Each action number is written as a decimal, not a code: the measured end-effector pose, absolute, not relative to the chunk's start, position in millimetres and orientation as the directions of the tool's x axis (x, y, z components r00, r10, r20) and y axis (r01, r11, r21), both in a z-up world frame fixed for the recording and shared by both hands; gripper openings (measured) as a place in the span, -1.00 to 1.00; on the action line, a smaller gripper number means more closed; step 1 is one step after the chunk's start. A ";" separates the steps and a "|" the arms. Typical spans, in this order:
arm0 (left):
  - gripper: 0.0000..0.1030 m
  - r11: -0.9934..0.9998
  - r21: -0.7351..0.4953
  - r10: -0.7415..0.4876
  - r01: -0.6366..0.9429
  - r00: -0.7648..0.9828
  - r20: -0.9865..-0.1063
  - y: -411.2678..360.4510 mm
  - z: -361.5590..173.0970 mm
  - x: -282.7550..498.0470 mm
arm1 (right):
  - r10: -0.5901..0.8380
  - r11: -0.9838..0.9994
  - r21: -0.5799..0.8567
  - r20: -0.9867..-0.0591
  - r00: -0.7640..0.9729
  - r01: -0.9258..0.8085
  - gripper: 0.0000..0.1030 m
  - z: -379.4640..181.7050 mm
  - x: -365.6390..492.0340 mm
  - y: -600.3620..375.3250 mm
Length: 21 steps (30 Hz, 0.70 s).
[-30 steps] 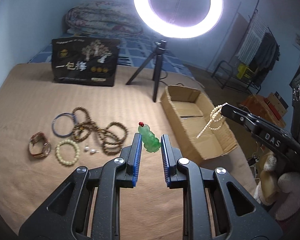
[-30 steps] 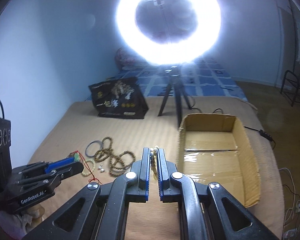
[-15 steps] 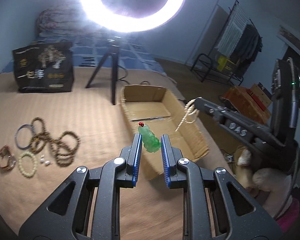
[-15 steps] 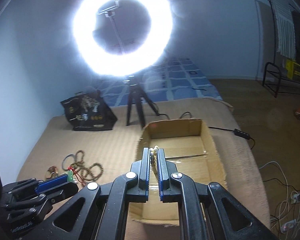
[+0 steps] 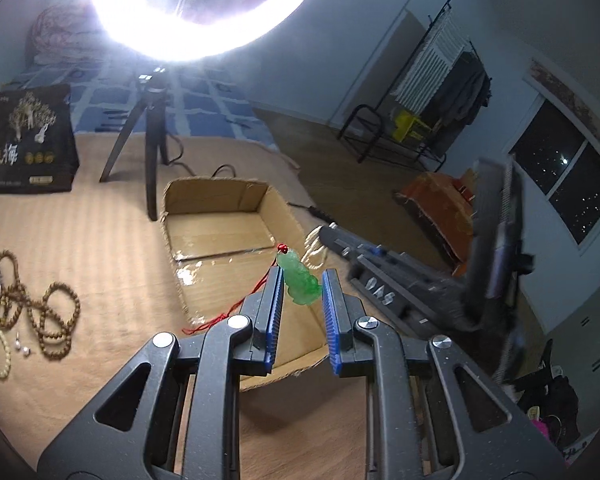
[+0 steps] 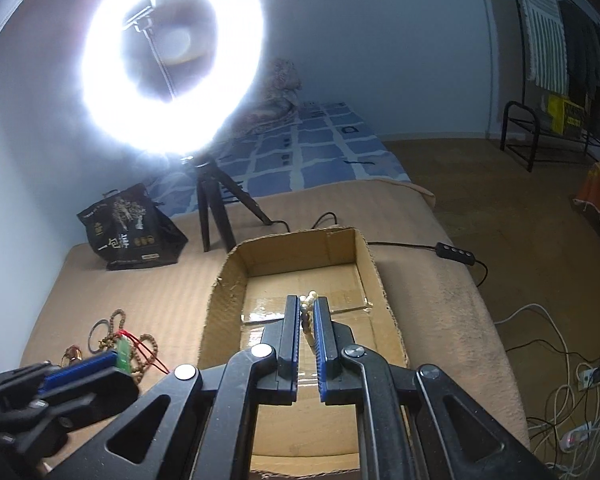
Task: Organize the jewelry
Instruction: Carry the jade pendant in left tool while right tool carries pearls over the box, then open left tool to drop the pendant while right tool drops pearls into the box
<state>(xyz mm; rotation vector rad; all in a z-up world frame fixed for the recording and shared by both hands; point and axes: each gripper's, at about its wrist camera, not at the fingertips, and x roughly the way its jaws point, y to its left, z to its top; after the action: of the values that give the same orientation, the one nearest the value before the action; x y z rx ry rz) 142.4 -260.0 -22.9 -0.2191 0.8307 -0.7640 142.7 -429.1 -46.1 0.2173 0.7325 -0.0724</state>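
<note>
Jewelry held on both sides: my left gripper (image 5: 299,280) pinches the green carved jade pendant (image 5: 299,283); my right gripper (image 6: 307,312), nearly closed, clamps the pearl bead strand (image 6: 309,307), both above the open brown cardboard box (image 6: 364,280) directly below.

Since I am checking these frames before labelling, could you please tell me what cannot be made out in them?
- Left wrist view: the right hand-held gripper and its pearl strand are motion-blurred; the grip is unclear.
- Right wrist view: the pearl strand's lower part is hidden between the fingers.
- Right wrist view: the left hand-held gripper covers most of the green pendant.
- Left wrist view: the earrings are too small to make out.
- Both views: ring light glare washes out its surroundings.
</note>
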 end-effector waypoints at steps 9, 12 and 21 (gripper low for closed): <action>-0.64 0.729 -0.440 -0.669 0.524 0.407 -0.622 -274.4 -40.4 151.9 | 0.000 0.972 0.168 -0.694 0.720 0.162 -0.92 -62.3 150.9 -440.4; -0.64 0.743 -0.424 -0.647 0.517 0.396 -0.651 -277.7 -52.9 156.5 | 0.008 0.970 0.179 -0.707 0.708 0.167 -0.92 -69.5 153.6 -443.4; -0.64 0.770 -0.424 -0.604 0.478 0.328 -0.726 -278.0 -99.9 170.2 | -0.006 0.972 0.156 -0.736 0.677 0.178 -0.92 -85.5 159.1 -447.7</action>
<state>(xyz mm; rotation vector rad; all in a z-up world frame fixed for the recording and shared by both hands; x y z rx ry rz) 170.2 -278.0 -99.9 -0.1419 1.0132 -0.7109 159.1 -447.7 -85.5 0.2221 0.8226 -0.1041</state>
